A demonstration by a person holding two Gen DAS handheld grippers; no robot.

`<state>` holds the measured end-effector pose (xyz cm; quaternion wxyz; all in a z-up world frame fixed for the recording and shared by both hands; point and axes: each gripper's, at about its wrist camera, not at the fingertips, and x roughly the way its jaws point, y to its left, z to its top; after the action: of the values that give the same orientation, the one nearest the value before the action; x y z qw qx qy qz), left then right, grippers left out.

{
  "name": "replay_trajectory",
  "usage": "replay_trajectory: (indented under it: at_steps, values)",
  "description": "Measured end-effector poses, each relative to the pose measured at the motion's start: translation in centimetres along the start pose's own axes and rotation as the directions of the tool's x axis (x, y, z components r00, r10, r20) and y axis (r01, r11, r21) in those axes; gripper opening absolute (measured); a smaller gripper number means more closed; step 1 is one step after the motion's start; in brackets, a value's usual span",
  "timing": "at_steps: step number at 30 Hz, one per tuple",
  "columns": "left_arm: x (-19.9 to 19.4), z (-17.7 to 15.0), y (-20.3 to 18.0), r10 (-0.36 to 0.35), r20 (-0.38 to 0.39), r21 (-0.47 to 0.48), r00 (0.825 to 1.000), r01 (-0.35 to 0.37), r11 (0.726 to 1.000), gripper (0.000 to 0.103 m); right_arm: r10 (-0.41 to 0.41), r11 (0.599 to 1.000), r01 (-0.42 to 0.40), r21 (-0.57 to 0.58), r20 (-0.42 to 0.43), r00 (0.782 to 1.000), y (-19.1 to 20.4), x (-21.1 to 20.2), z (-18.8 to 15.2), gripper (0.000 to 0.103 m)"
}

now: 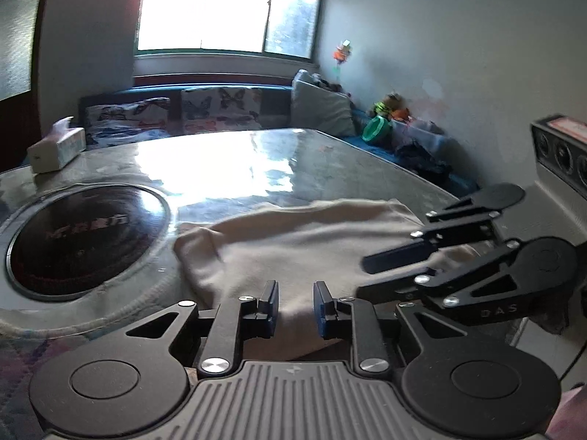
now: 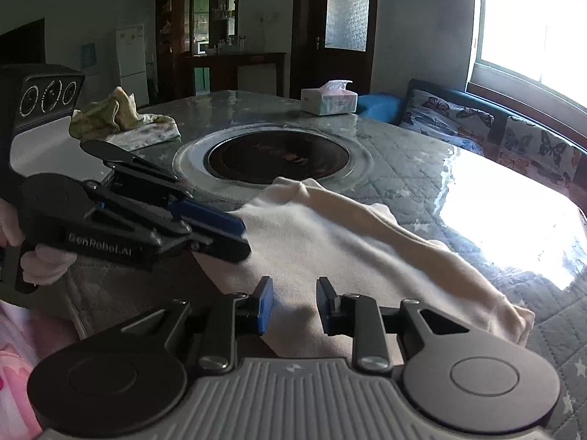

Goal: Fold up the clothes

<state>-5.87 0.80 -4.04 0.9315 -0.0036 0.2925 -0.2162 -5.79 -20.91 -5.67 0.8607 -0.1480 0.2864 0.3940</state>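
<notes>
A cream garment (image 1: 293, 245) lies crumpled on the glass-topped table's near edge; it also shows in the right wrist view (image 2: 330, 242). My left gripper (image 1: 295, 306) is open just above the garment's near hem, with nothing between the pads. My right gripper (image 2: 295, 304) is open too, over the cloth's near edge. Each gripper shows in the other's view: the right one (image 1: 370, 273) to the right, the left one (image 2: 242, 236) to the left, both with jaws apart over the cloth.
A round black cooktop (image 1: 84, 242) is set in the table (image 2: 440, 168) beyond the garment. A tissue box (image 2: 329, 99) and a crumpled greenish cloth (image 2: 121, 117) sit at the far side. A sofa with butterfly cushions (image 1: 220, 110) runs along the window.
</notes>
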Motion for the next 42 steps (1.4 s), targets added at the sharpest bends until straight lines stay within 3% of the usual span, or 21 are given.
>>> replay_trajectory:
  at_steps: [10, 23, 32, 42]
  values:
    - [0.4, 1.2, 1.9, 0.015, 0.001, -0.061, 1.000, -0.015, 0.998, 0.024, 0.011, 0.999, -0.010, 0.039, -0.005, 1.000, -1.1, 0.1, 0.4, 0.026]
    - [5.2, 3.7, 5.2, 0.069, -0.043, -0.089, 0.997, -0.073, 0.993, 0.023, -0.117, 0.976, 0.118, 0.182, -0.015, 0.993, -6.9, 0.9, -0.3, 0.027]
    - [4.9, 4.6, 5.7, 0.041, -0.020, -0.085, 0.999, -0.043, 0.995, 0.023, -0.150, 0.964, 0.147, 0.221, -0.002, 0.989, -8.7, 0.5, -0.2, 0.028]
    - [5.9, 4.1, 6.6, 0.063, -0.051, -0.083, 0.997, -0.067, 0.994, 0.023, -0.186, 0.927, 0.181, 0.328, -0.018, 0.982, -12.4, 1.0, -1.1, 0.027]
